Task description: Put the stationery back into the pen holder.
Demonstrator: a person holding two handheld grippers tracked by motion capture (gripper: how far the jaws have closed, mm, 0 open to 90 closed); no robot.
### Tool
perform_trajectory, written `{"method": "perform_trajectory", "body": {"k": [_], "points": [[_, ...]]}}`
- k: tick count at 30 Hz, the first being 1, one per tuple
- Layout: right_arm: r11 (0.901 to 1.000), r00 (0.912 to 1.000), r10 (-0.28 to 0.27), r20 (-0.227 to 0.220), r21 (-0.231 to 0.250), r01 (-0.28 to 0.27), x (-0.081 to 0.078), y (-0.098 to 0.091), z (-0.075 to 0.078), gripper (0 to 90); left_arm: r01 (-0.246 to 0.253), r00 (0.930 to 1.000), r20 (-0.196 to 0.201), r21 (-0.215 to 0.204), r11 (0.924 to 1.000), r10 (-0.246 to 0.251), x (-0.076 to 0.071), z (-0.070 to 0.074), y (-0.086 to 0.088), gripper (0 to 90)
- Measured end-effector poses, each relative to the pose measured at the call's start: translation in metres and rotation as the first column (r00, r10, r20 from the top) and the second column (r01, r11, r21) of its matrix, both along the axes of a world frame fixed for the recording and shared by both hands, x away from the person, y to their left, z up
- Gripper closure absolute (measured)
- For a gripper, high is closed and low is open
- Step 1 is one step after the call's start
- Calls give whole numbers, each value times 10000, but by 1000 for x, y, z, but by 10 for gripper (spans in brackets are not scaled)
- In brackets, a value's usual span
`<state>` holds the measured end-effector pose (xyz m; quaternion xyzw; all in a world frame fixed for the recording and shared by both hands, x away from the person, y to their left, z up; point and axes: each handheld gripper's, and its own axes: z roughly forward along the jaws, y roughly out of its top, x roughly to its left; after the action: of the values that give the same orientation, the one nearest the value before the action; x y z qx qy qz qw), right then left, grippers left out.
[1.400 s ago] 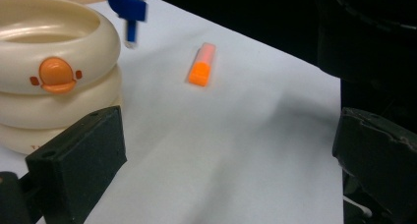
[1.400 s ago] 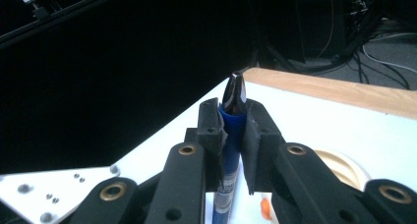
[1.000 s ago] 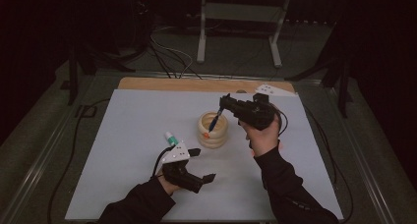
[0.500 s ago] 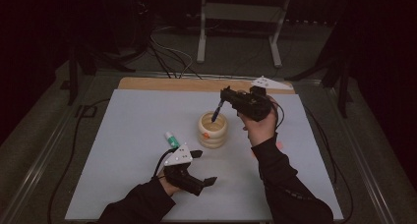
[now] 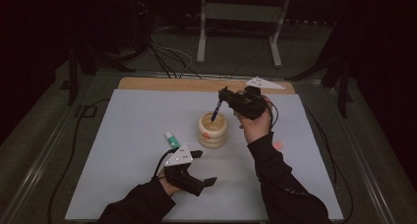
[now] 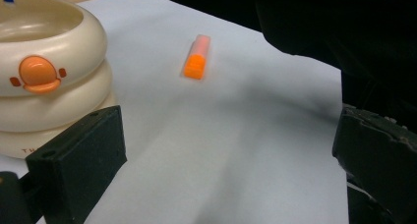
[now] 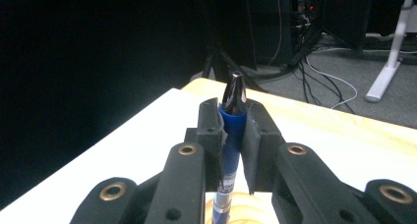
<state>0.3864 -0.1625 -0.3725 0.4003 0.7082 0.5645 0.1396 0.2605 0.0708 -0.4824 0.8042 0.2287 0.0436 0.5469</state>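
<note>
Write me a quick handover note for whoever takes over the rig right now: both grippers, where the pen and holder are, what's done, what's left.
Right gripper: shut on the blue pen, held over the cream ringed holder with its lower end at the holder's mouth.
Left gripper: open, holding nothing, low over the white mat in front of the holder.
Loose on the mat: a green-and-white marker left of the holder, an orange marker on its right.
Done: pen picked up and brought to the holder.
Left: probably lower and release the pen, then the two markers.
</note>
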Motion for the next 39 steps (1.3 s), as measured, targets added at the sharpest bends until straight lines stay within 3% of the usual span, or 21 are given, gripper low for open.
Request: {"method": "perform_trajectory", "body": {"k": [7,22,30,33,39], "points": [[9996,9999,35,-114,-267,-38,4,5,-11,795,123,9999,-27,6,9999,-123,1,-2,0,2],[9976,9986,-91,-512,-690,55,8,10,-33,788,-214,9997,107,-158,9996,216,3,-3,3,2],[9961,9886,-316,-1472,-863,190,10,13,-41,780,-240,9997,100,-197,9995,242,2,-2,3,2],[9965,9860,-271,-1648,-821,136,11,13,-43,498,-270,9996,70,-255,9993,272,2,-1,3,2],[9970,9928,-358,-1139,-716,277,5,9,-33,239,-312,9994,123,-356,9989,317,2,3,2,2]]}}
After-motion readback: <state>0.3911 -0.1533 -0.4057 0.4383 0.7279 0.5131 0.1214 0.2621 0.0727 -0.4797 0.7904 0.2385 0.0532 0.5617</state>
